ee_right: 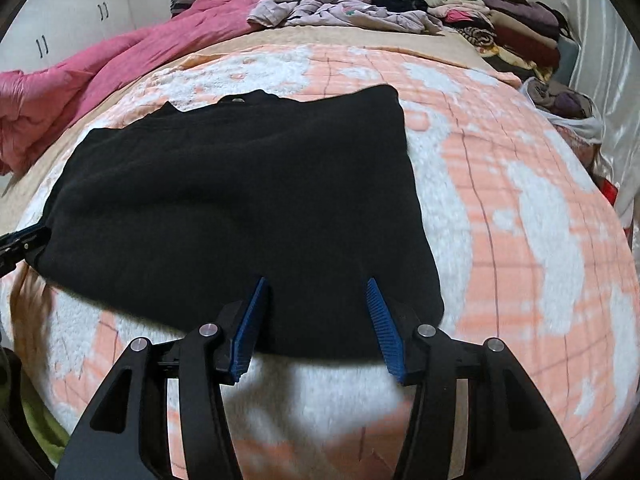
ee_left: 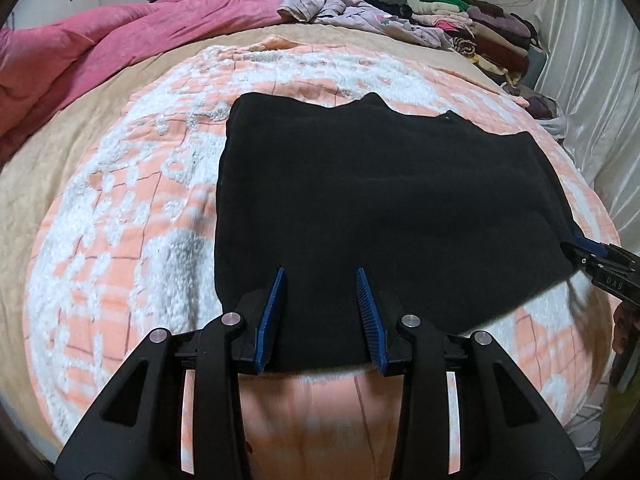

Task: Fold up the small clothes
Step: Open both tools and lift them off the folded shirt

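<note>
your left tool [ee_left: 321, 276] & right tool [ee_right: 316, 286] both gape apart over the black garment's [ee_left: 380, 200] near edge, mid-bed on the blanket [ee_left: 120, 220]; pink duvet [ee_left: 120, 44] left, clothes piles [ee_left: 480, 24] far right.

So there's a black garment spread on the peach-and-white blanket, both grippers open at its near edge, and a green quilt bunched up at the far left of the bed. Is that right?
Nearly. The quilt bunched at the far left is pink, not green, as the left wrist view shows. The rest holds: the black garment lies on the peach-and-white blanket, with the left gripper and right gripper open at its near edge.
</note>
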The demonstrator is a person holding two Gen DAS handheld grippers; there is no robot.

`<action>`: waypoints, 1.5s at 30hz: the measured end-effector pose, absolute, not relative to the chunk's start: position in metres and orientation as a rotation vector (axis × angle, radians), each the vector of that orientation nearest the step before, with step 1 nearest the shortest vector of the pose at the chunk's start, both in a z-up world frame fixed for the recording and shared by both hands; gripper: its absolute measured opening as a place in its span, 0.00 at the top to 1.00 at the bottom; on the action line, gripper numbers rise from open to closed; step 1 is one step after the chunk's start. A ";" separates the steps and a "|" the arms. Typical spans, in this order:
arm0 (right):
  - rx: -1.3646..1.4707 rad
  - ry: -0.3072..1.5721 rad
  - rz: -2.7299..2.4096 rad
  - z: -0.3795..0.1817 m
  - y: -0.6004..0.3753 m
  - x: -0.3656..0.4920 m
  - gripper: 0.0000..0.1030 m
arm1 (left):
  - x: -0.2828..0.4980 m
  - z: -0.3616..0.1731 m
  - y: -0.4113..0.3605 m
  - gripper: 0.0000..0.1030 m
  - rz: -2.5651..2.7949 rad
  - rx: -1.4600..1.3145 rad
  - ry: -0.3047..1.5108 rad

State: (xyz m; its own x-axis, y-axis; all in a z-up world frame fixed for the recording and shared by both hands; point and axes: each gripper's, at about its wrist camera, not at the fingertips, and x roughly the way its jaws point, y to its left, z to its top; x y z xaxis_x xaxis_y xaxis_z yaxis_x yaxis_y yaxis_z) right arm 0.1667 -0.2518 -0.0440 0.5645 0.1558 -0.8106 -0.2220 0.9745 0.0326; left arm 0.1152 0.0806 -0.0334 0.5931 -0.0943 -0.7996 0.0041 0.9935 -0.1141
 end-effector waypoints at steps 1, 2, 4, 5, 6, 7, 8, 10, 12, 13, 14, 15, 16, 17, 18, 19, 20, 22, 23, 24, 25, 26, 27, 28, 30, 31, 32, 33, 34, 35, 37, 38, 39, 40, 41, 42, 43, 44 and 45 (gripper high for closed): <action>-0.072 0.944 0.219 -0.045 -0.253 0.165 0.52 | 0.113 -0.033 0.080 0.72 -0.056 -0.103 0.935; -0.077 0.941 0.217 -0.045 -0.252 0.163 0.52 | 0.112 -0.032 0.079 0.72 -0.056 -0.104 0.936; -0.081 0.940 0.213 -0.044 -0.251 0.161 0.52 | 0.110 -0.031 0.079 0.72 -0.057 -0.108 0.935; -0.080 0.940 0.212 -0.043 -0.252 0.159 0.52 | 0.109 -0.030 0.079 0.72 -0.057 -0.115 0.935; -0.078 0.940 0.212 -0.042 -0.252 0.158 0.51 | 0.108 -0.029 0.079 0.72 -0.058 -0.118 0.935; -0.075 0.940 0.213 -0.040 -0.252 0.157 0.51 | 0.107 -0.028 0.080 0.72 -0.059 -0.122 0.934; -0.072 0.940 0.215 -0.039 -0.252 0.156 0.50 | 0.106 -0.027 0.079 0.72 -0.058 -0.123 0.934; -0.068 0.940 0.215 -0.037 -0.253 0.153 0.50 | 0.105 -0.025 0.078 0.72 -0.057 -0.124 0.932; -0.057 0.935 0.219 -0.034 -0.254 0.149 0.50 | 0.103 -0.023 0.078 0.72 -0.055 -0.126 0.929; -0.049 0.931 0.220 -0.032 -0.255 0.147 0.50 | 0.101 -0.021 0.078 0.72 -0.055 -0.128 0.926; -0.040 0.925 0.226 -0.029 -0.256 0.144 0.50 | 0.100 -0.020 0.077 0.70 -0.056 -0.127 0.924; -0.033 0.921 0.234 -0.027 -0.255 0.142 0.50 | 0.099 -0.019 0.077 0.69 -0.056 -0.127 0.922; -0.031 0.915 0.240 -0.024 -0.255 0.140 0.50 | 0.097 -0.017 0.077 0.68 -0.056 -0.129 0.918; -0.034 0.909 0.245 -0.022 -0.253 0.137 0.50 | 0.097 -0.015 0.076 0.68 -0.055 -0.129 0.915; -0.038 0.900 0.256 -0.018 -0.251 0.134 0.48 | 0.096 -0.013 0.076 0.68 -0.055 -0.130 0.913; -0.039 0.896 0.261 -0.016 -0.249 0.133 0.46 | 0.094 -0.011 0.076 0.68 -0.056 -0.130 0.908; -0.039 0.886 0.270 -0.012 -0.248 0.131 0.45 | 0.093 -0.009 0.076 0.67 -0.055 -0.130 0.905; -0.043 0.866 0.284 -0.006 -0.244 0.126 0.44 | 0.092 -0.006 0.076 0.62 -0.053 -0.132 0.897; -0.043 0.860 0.289 -0.003 -0.242 0.125 0.44 | 0.091 -0.004 0.076 0.60 -0.050 -0.131 0.894; -0.043 0.854 0.297 0.000 -0.241 0.123 0.42 | 0.090 -0.002 0.077 0.60 -0.048 -0.131 0.889; -0.043 0.847 0.306 0.003 -0.239 0.121 0.41 | 0.088 0.000 0.077 0.59 -0.046 -0.132 0.884; -0.046 0.839 0.313 0.005 -0.238 0.120 0.40 | 0.088 0.001 0.078 0.58 -0.044 -0.132 0.882; -0.048 0.832 0.318 0.008 -0.236 0.118 0.39 | 0.087 0.003 0.078 0.58 -0.042 -0.132 0.878; -0.050 0.824 0.325 0.011 -0.234 0.116 0.38 | 0.085 0.005 0.078 0.58 -0.039 -0.131 0.872; -0.050 0.811 0.339 0.016 -0.231 0.112 0.36 | 0.083 0.008 0.079 0.57 -0.032 -0.130 0.865; -0.052 0.801 0.349 0.019 -0.228 0.110 0.34 | 0.082 0.010 0.080 0.57 -0.027 -0.130 0.862; -0.055 0.794 0.356 0.022 -0.226 0.108 0.33 | 0.081 0.011 0.081 0.53 -0.023 -0.133 0.858; -0.057 0.788 0.364 0.024 -0.224 0.106 0.31 | 0.080 0.013 0.083 0.46 -0.019 -0.136 0.854; -0.063 0.779 0.374 0.028 -0.220 0.104 0.29 | 0.078 0.015 0.084 0.33 -0.014 -0.135 0.850; -0.066 0.772 0.380 0.030 -0.217 0.103 0.27 | 0.077 0.016 0.085 0.32 -0.011 -0.136 0.846; -0.075 0.759 0.399 0.035 -0.211 0.100 0.23 | 0.075 0.018 0.088 0.32 -0.007 -0.143 0.841; -0.080 0.751 0.408 0.037 -0.208 0.099 0.19 | 0.075 0.019 0.089 0.32 -0.001 -0.143 0.840; -0.083 0.747 0.414 0.038 -0.205 0.098 0.17 | 0.074 0.020 0.090 0.31 0.004 -0.143 0.839; -0.087 0.738 0.426 0.041 -0.201 0.096 0.17 | 0.074 0.020 0.092 0.31 0.007 -0.147 0.837; -0.092 0.731 0.433 0.042 -0.198 0.095 0.17 | 0.074 0.021 0.093 0.30 0.009 -0.150 0.836; -0.097 0.725 0.440 0.044 -0.195 0.093 0.17 | 0.073 0.021 0.095 0.29 0.014 -0.151 0.835; -0.101 0.719 0.445 0.046 -0.192 0.092 0.16 | 0.073 0.022 0.097 0.29 0.019 -0.154 0.834; -0.105 0.712 0.454 0.047 -0.188 0.091 0.12 | 0.073 0.022 0.098 0.28 0.023 -0.156 0.834; -0.110 0.707 0.465 0.048 -0.185 0.089 0.12 | 0.073 0.023 0.100 0.27 0.028 -0.158 0.834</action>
State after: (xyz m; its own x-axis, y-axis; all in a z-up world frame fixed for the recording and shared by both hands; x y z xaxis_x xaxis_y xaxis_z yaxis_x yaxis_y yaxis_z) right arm 0.0892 -0.1848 0.0483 0.6633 0.3741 -0.6481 -0.4472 0.8926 0.0576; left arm 0.0731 0.1003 0.0227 0.6719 -0.0369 -0.7397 -0.0873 0.9878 -0.1286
